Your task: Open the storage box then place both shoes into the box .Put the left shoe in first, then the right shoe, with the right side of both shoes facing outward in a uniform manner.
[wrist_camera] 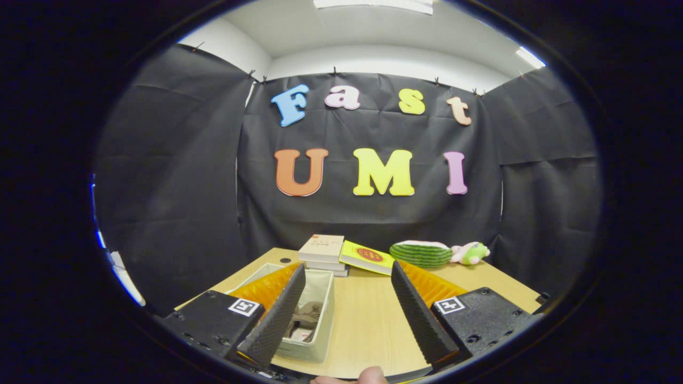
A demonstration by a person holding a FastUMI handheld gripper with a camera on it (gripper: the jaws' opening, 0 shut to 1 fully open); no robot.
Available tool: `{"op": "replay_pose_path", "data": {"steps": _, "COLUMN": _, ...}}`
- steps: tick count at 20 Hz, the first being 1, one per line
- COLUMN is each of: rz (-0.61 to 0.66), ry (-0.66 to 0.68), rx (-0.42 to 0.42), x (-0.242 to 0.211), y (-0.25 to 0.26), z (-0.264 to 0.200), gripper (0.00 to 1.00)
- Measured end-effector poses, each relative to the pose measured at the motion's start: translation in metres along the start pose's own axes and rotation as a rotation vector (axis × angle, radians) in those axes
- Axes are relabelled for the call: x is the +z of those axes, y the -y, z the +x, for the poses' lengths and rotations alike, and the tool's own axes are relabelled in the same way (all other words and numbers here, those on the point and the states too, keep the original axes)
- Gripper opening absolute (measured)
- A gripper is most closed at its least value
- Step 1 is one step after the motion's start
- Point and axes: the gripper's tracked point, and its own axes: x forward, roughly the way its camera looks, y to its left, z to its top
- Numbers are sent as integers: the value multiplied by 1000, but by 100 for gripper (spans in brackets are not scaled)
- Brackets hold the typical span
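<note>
My gripper (348, 274) is open, fingers wide apart above the wooden table (368, 325), with nothing between them. The storage box (315, 314), a pale fabric bin with no lid on it, stands on the table's left part, partly hidden behind my left finger (277, 314). Inside it lies a brownish shoe (307, 314); I cannot tell whether a second shoe lies beside it. The right finger (421, 314) hangs over bare tabletop.
Stacked books (323, 249) and a yellow book (368, 257) lie at the table's far edge, just beyond the box. A watermelon-striped plush (420, 253) and a small pink and green toy (469, 253) rest to their right. A fingertip (372, 376) shows below the gripper.
</note>
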Motion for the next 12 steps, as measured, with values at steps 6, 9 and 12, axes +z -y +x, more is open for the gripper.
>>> {"op": "replay_pose_path", "data": {"steps": 6, "rz": 13, "ry": 4, "rx": -14, "x": 2, "y": 3, "z": 3, "gripper": 100}}
{"op": "replay_pose_path", "data": {"steps": 9, "rz": 5, "ry": 13, "rx": -11, "x": 5, "y": -1, "z": 3, "gripper": 100}}
{"op": "replay_pose_path", "data": {"steps": 12, "rz": 8, "ry": 8, "rx": -4, "x": 3, "y": -5, "z": 6, "gripper": 100}}
